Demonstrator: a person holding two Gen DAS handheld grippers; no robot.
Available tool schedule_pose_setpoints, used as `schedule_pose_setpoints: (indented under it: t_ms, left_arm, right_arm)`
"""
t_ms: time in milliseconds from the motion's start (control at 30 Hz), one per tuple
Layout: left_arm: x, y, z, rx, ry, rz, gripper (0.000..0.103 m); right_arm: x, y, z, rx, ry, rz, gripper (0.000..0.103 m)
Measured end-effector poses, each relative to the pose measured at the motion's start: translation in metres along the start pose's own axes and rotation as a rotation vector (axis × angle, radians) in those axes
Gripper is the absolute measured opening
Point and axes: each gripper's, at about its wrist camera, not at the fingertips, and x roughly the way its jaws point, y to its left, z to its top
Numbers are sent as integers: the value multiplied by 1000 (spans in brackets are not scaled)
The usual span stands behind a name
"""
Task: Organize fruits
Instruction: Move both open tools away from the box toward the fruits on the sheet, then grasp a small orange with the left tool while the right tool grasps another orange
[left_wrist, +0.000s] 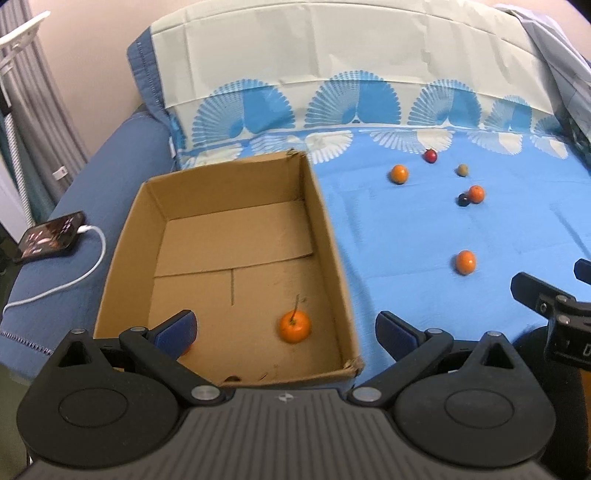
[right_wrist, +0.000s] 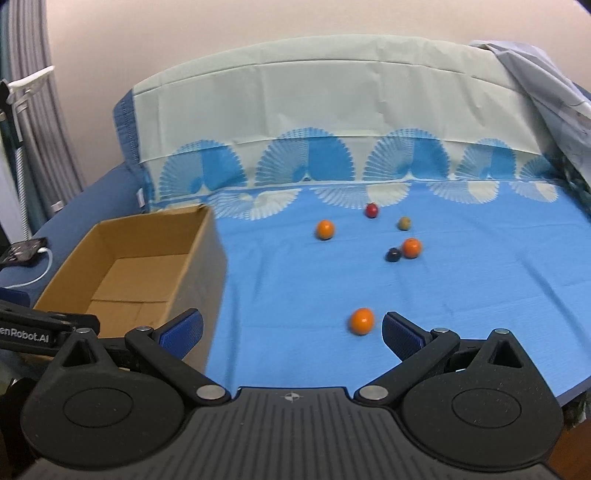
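Note:
An open cardboard box (left_wrist: 229, 184) sits at the left of a blue cloth (left_wrist: 406, 236). Inside it lies an orange with a stem (left_wrist: 294, 326). A second orange piece (left_wrist: 185, 349) peeks out behind my left finger. My left gripper (left_wrist: 286, 316) hovers open over the box's near end. On the cloth lie three oranges (right_wrist: 325, 229) (right_wrist: 411, 247) (right_wrist: 362, 321), a red fruit (right_wrist: 371, 210), a tan one (right_wrist: 405, 223) and a dark one (right_wrist: 393, 254). My right gripper (right_wrist: 291, 319) is open, with the nearest orange just inside its right finger.
A phone (left_wrist: 51, 236) with a white cable (left_wrist: 74, 280) rests on the blue sofa arm left of the box. The patterned backrest cover (right_wrist: 314, 110) rises behind the cloth. A grey sheet (right_wrist: 554, 92) hangs at the right. The box wall (right_wrist: 199, 266) stands left of my right gripper.

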Motion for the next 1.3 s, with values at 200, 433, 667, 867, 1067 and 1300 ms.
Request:
schedule_pose_setpoints:
  t_ms: [200,433,667,867,1067,1300]
  left_arm:
    - [8,-15,10,21,-1,-13,103]
    - [19,-32,26,38,-5,-22,103]
    - [31,-49,41,57,-7,-29,103]
    - [51,-67,57,72,-7,-30,103]
    - [84,-88,81,83,23,-75,103]
    - [138,-125,125,84,22,-160,103]
  right_arm:
    - [8,-19,6,23,-5,-36,102]
    - [17,-37,10,39,-8,-67,102]
    - [28,-56,14,53,-13,-97,102]
    - [39,-74,19,67,-19,-125,102]
    - [59,-97,22,74,-15,-164,102]
    - [104,-138,37,39,-53,-228,102]
